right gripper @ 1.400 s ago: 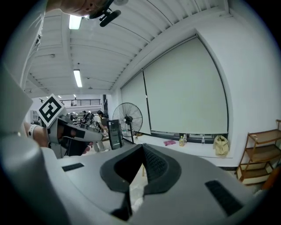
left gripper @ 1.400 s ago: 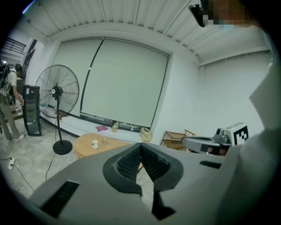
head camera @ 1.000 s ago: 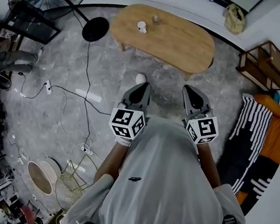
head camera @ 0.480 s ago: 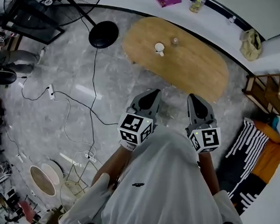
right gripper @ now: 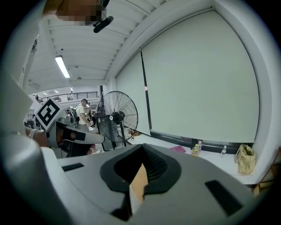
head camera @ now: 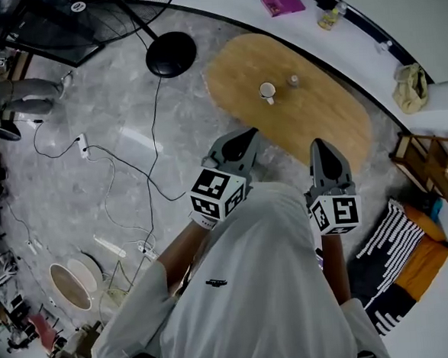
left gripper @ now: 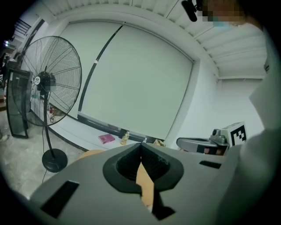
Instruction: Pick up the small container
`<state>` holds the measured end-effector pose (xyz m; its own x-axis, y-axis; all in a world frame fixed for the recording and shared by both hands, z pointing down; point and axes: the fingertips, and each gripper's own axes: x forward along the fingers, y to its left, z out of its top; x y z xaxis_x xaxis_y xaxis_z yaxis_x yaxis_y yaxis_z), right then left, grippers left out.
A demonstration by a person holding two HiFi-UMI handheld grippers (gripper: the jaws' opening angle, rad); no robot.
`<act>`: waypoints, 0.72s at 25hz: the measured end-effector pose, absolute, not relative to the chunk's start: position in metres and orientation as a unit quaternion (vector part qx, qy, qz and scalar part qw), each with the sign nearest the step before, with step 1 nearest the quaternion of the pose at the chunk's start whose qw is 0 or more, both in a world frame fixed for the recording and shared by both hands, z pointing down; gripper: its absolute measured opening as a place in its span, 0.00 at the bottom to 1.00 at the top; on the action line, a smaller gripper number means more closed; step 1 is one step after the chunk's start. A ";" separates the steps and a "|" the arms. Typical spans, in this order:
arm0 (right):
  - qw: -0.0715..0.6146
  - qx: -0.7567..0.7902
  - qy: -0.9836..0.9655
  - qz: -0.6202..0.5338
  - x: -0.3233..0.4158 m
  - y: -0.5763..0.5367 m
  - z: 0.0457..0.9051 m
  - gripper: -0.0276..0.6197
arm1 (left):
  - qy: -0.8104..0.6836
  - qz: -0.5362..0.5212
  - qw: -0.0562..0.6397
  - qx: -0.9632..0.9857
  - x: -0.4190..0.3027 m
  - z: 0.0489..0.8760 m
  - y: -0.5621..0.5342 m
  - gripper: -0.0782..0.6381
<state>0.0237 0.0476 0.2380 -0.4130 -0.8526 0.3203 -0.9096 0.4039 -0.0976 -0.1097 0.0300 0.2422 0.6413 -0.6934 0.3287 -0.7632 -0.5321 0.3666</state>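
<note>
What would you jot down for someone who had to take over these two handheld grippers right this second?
Left gripper: shut, empty, held out in front of the person.
Right gripper: shut, empty, alongside the left one; both point toward the wooden table.
Things: the small container stands on the table next to a white cup, not touching it.
Done: nothing picked up yet.
Left: get within reach of the table, open one gripper, close it on the small container, and lift.
</note>
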 end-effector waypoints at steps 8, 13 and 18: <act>0.117 0.512 -0.841 0.127 0.025 0.019 0.242 0.05 | -0.437 0.076 0.251 0.860 -0.112 0.247 0.009 0.13; 0.120 0.504 -0.845 0.134 0.039 0.003 0.244 0.05 | -0.446 0.076 0.252 0.855 -0.100 0.244 -0.008 0.13; 0.127 0.493 -0.850 0.137 0.052 -0.012 0.250 0.05 | -0.447 0.082 0.255 0.853 -0.082 0.248 -0.021 0.13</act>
